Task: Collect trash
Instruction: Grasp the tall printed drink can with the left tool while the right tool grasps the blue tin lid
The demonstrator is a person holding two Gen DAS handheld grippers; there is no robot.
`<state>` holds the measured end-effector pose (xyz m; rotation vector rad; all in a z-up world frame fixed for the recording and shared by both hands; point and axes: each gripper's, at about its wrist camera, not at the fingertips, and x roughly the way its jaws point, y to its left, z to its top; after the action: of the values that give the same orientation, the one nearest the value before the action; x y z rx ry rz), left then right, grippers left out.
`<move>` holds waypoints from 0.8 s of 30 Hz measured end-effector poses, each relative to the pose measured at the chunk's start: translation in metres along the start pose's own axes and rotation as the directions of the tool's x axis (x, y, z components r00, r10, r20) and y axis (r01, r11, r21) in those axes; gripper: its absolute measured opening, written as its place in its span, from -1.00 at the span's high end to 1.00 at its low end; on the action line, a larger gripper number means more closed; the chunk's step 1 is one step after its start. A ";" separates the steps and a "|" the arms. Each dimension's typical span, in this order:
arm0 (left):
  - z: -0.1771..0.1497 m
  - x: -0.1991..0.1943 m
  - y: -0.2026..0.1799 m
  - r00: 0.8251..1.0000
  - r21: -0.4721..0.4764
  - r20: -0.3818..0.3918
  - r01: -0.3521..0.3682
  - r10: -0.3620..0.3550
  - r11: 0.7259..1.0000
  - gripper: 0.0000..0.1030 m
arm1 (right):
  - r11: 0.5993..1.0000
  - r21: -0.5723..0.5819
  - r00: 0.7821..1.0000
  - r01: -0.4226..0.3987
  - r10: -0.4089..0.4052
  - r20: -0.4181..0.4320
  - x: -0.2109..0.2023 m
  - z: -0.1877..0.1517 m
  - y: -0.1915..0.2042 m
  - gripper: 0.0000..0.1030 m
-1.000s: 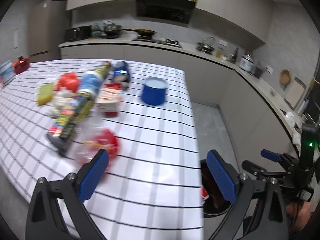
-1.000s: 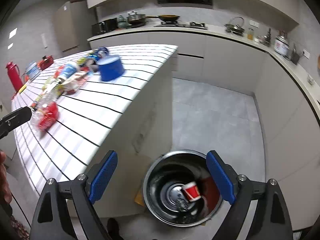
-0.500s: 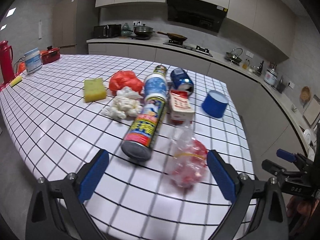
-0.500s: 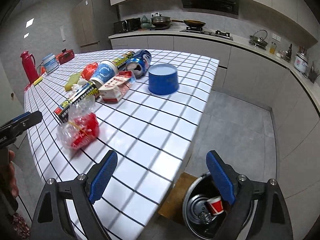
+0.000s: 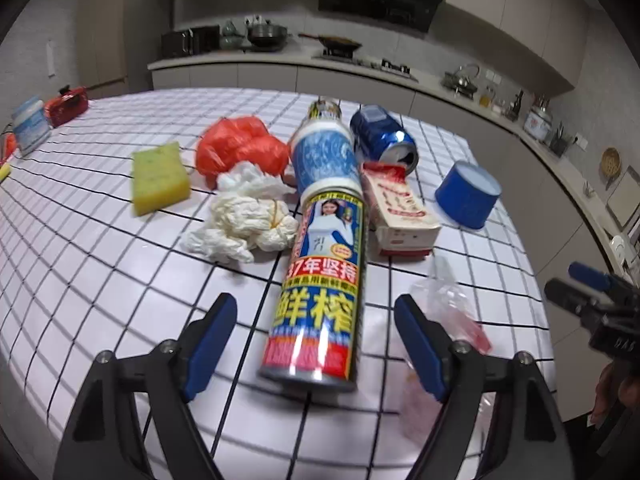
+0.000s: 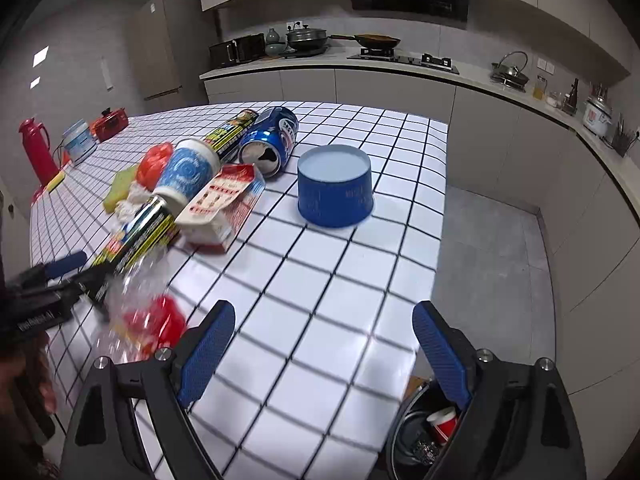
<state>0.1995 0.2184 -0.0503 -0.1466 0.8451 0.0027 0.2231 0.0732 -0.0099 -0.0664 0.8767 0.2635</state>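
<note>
Through my left wrist camera, my left gripper is hanging over the grid-lined tabletop with its jaws closing, and the near end of a tall printed can is lying between the blue pads without either pad touching it yet. Just right of that can a clear plastic bag with something red inside is lying crumpled, partly behind my right-hand pad. Farther back the trash is clustering together — crumpled white tissue, an orange plastic bag, a yellow sponge, a paper cup, a blue drink can, a red-and-white carton and an upturned blue bowl. Through my right wrist camera, my right gripper is hovering with its jaws spread wide and nothing between them, above bare tabletop near the edge. Below that edge a bin is standing on the floor with a red cup in it. My left gripper is showing at the left edge of this view, right beside the clear bag.
</note>
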 end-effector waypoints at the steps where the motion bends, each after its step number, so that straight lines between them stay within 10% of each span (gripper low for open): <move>1: 0.002 0.006 0.000 1.000 0.005 -0.011 0.002 -0.002 1.000 -0.51 | 1.000 0.000 1.000 0.001 -0.001 -0.002 0.005 0.004 0.000 -0.78; 24: 0.022 0.040 0.016 0.999 0.003 -0.053 0.003 -0.003 1.000 -0.12 | 1.000 0.007 0.999 0.023 -0.023 -0.040 0.105 0.075 -0.004 -0.78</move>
<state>0.2416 0.2353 -0.0682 -0.1460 0.8978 -0.0050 0.3442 0.1026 -0.0426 -0.0751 0.9158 0.2385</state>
